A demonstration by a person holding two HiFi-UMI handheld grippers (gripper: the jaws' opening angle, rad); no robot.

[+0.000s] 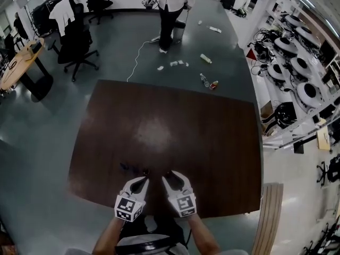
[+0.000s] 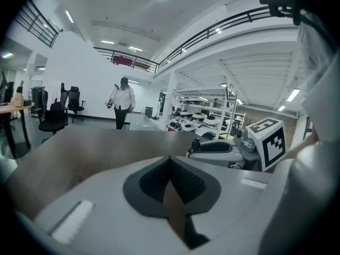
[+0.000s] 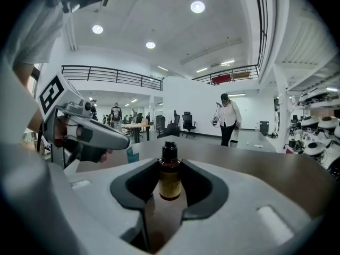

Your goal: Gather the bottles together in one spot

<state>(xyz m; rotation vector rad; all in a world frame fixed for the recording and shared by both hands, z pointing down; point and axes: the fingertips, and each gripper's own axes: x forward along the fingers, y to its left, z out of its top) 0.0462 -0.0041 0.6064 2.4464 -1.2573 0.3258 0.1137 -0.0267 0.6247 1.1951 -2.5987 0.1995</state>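
Observation:
A small brown bottle (image 3: 170, 182) with a black cap and a yellowish label stands upright between the tips of my right gripper (image 3: 170, 166), whose pads close on its sides. In the head view my right gripper (image 1: 168, 174) is over the near edge of the dark brown table (image 1: 170, 126), and the bottle is too small to make out there. Just left of it is my left gripper (image 1: 145, 174), and in its own view my left gripper (image 2: 170, 158) has its jaws together with nothing between them. Two small dark objects (image 1: 129, 167) lie on the table left of the grippers.
Several bottles (image 1: 205, 59) and scraps lie on the grey floor beyond the table's far edge. A person (image 1: 171, 7) stands there by a white cable. Office chairs (image 1: 77, 41) are at the far left, and shelves (image 1: 297, 68) with round devices line the right.

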